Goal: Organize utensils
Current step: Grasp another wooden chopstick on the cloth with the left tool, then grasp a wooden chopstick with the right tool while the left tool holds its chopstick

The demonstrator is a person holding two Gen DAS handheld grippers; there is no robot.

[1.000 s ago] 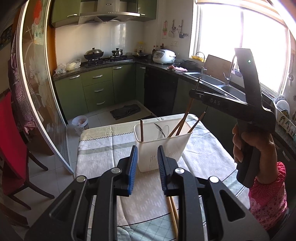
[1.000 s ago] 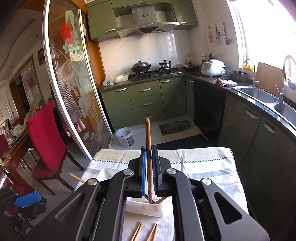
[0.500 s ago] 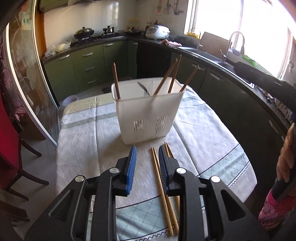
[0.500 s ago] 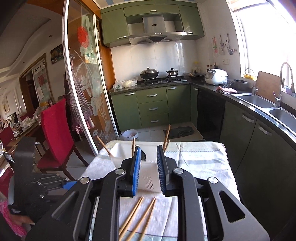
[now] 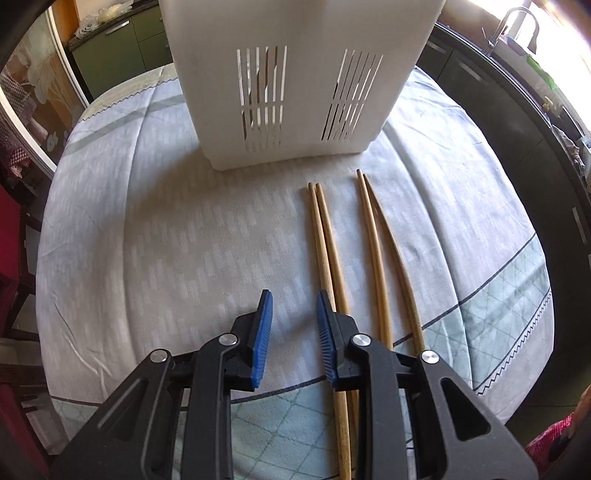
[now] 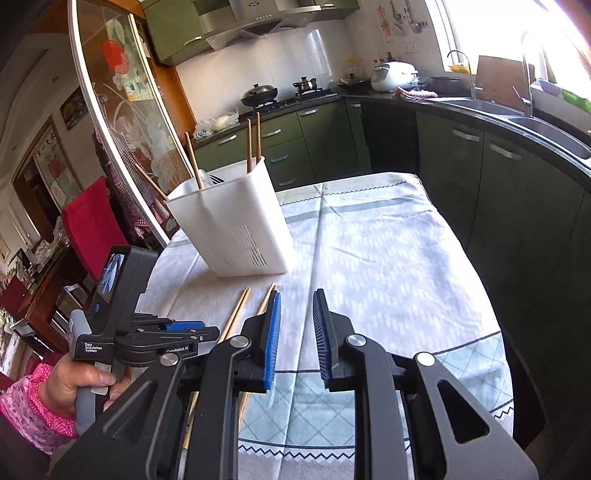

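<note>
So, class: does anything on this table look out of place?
Yes: four chopsticks lie loose on the tablecloth in front of the white holder, while others already stand inside it. Nothing looks spilled or damaged.

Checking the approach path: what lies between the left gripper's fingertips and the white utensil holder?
Only bare tablecloth, seen in the left wrist view, between the open left gripper and the white utensil holder. The loose chopsticks lie just right of it.

Daylight enters from the window [image 6: 517,33], overexposed to white at the upper right of both views. Sun patches dapple the tablecloth [image 6: 369,251]. Fisheye curvature bends straight edges; corners vignette black. Focus is sharp throughout.
</note>
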